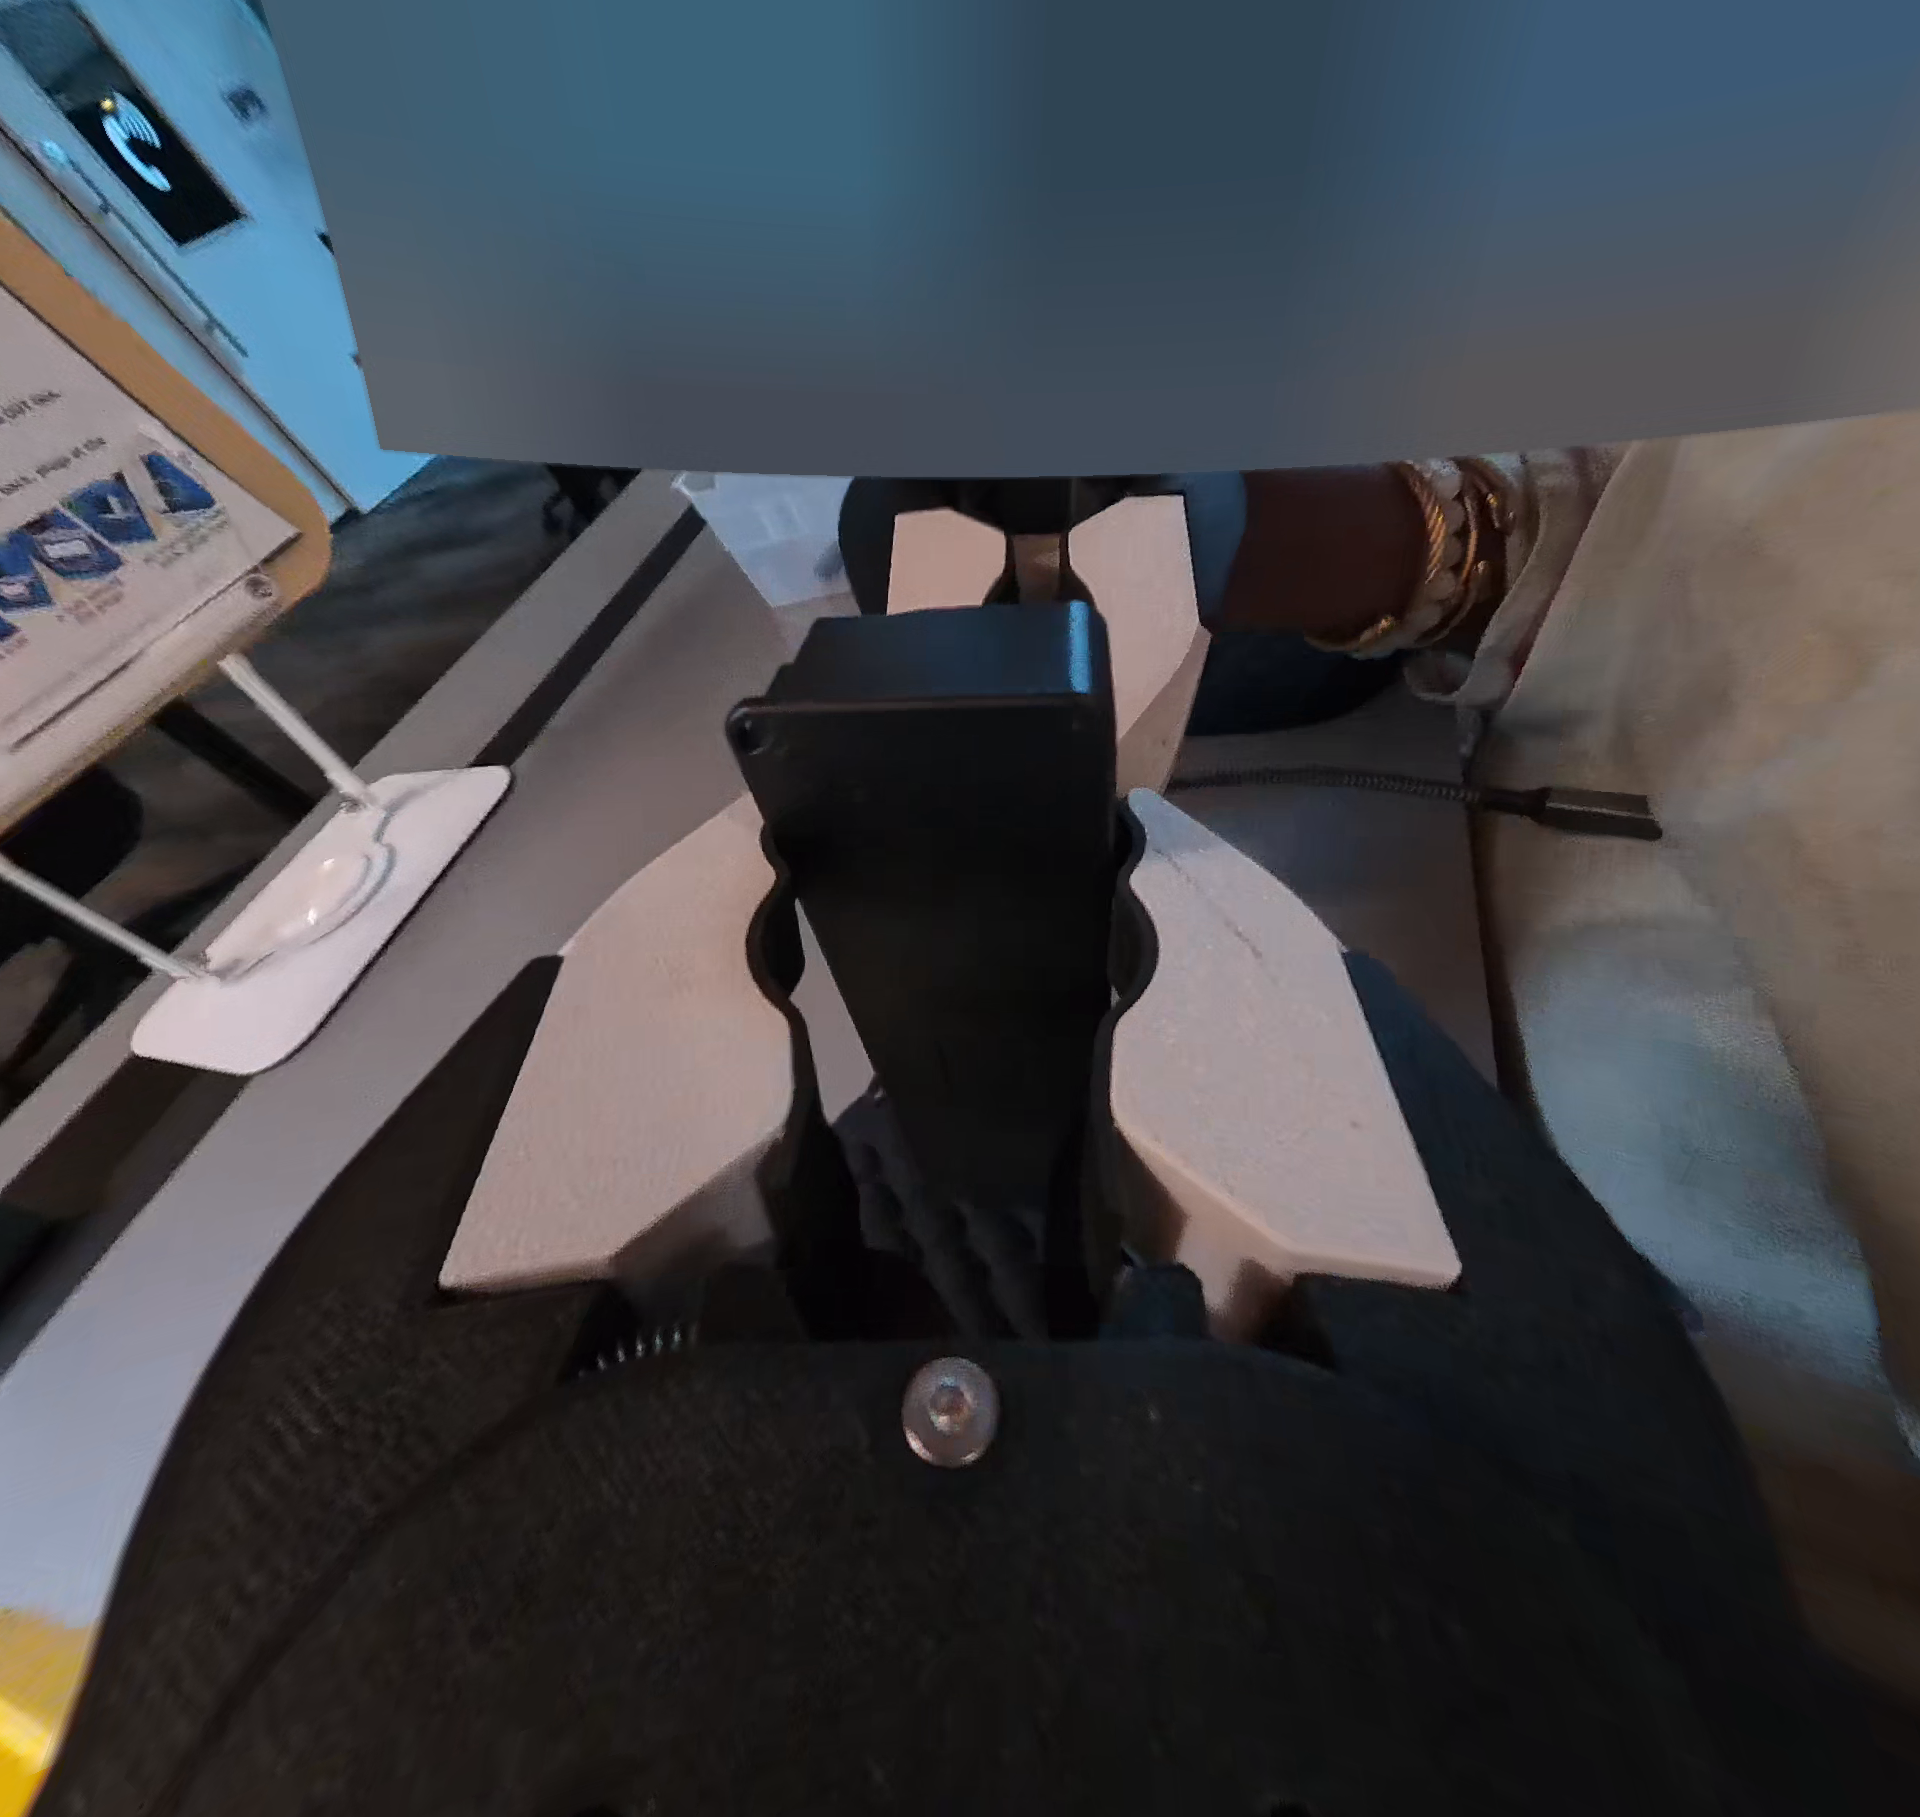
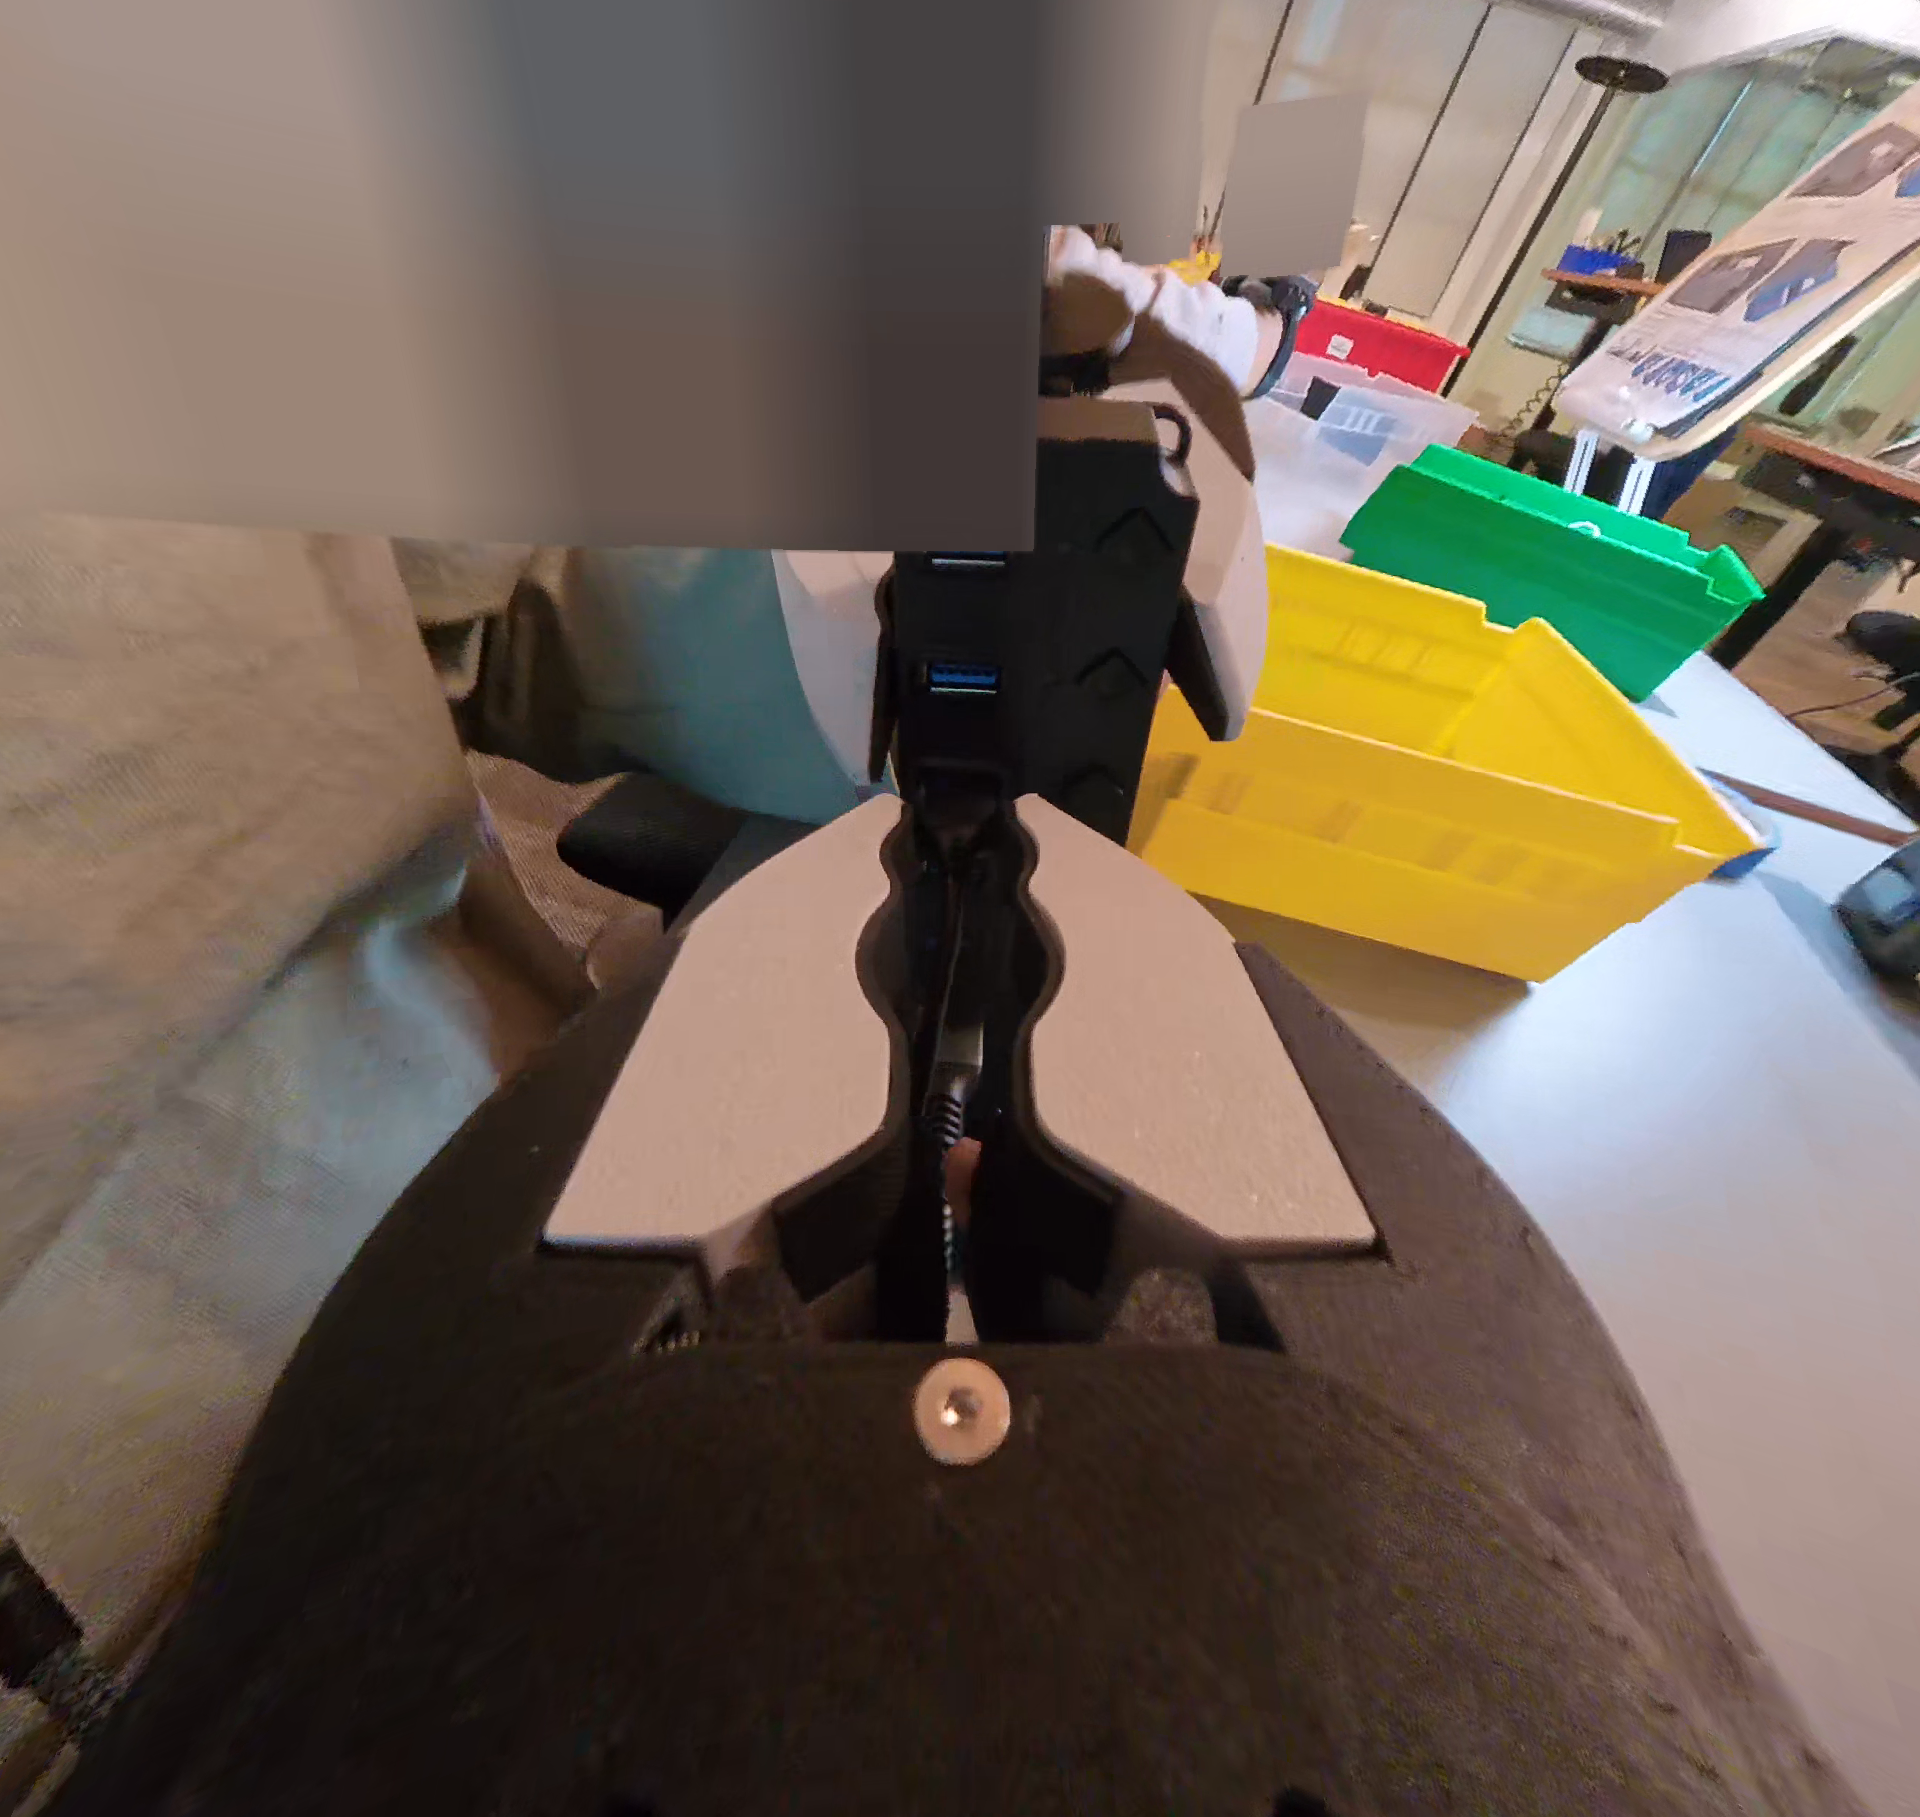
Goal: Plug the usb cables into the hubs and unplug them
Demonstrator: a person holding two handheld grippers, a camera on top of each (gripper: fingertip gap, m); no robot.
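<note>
Now the left tool [image 1: 940, 832] is clamped round the black hub [image 1: 935, 780], steadying it so its ports face the right tool [image 2: 956, 832], which pinches the usb cable [image 2: 958, 1050] plug right at the lowest port, apparently seating it.

Print on the tilted instruction sheet [image 1: 94, 541] is too blurred to read.
</note>
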